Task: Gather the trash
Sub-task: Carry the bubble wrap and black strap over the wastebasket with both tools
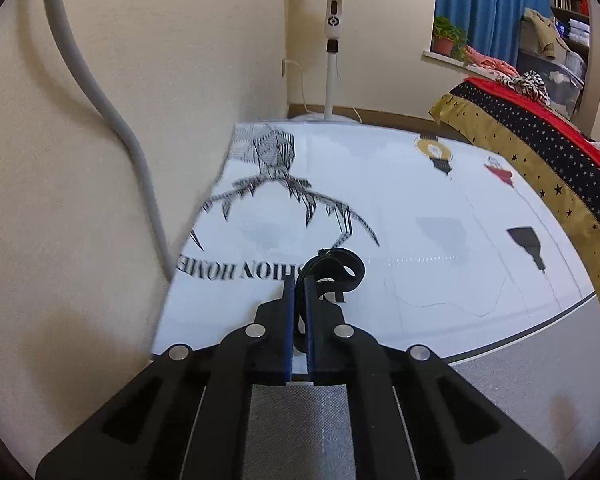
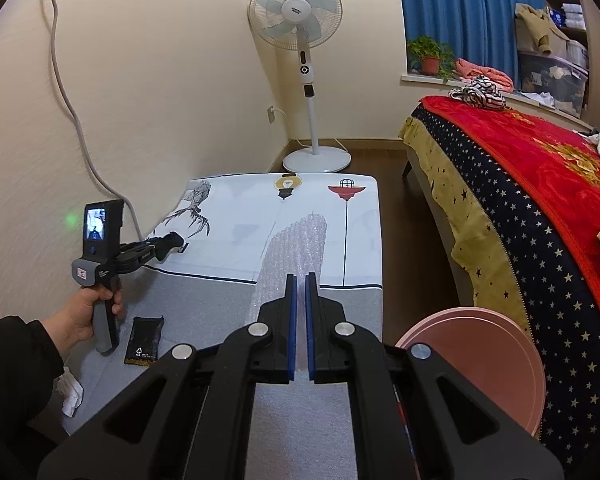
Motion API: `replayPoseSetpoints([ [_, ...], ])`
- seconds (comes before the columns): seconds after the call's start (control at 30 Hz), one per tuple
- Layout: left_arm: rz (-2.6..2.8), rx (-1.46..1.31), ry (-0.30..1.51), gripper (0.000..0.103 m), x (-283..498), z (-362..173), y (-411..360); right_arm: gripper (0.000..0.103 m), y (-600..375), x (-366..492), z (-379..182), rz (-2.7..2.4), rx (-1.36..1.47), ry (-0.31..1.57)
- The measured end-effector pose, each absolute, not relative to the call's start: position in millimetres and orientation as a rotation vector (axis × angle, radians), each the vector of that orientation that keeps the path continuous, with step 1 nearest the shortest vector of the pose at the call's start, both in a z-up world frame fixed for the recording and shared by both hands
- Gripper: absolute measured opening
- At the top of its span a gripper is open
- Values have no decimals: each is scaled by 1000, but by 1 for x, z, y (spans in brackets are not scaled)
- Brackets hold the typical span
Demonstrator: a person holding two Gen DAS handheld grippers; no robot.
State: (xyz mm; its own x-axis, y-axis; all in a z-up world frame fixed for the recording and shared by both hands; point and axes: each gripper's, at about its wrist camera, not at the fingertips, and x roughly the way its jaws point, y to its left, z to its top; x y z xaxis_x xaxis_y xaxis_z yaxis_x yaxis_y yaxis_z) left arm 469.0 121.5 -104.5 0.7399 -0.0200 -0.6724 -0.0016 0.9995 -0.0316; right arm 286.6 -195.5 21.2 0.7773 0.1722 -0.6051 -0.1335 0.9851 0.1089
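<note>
Over the printed cloth (image 1: pixel 380 184), the left gripper (image 1: pixel 299 284) jaws pinch a black, looped strap (image 1: pixel 342 266) — right gripper (image 2: pixel 300 280) nips bubble wrap (image 2: pixel 288 248).

Two grippers — left (image 2: pixel 176 240), right (image 2: pixel 300 280) — one bubble-wrap sheet (image 2: pixel 292 248), one black wrapper (image 2: pixel 145 340), one crumpled tissue (image 2: pixel 71 394), one pink bin (image 2: pixel 480 364), one fan (image 2: pixel 296 8)

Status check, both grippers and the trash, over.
Left gripper shut on black strap. Right gripper shut on bubble wrap. Black packet and crumpled tissue uncollected. Nothing blocking.
</note>
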Motion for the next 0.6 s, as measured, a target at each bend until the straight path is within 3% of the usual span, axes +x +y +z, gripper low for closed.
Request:
replayPoseSetpoints([
  [0.3,-81,0,669,4,420,-25,92,4,-195,280,32,197,78,627],
  [0.6,-228,71,654,4,352,33,5,4,-228,269,42,177,118,597],
])
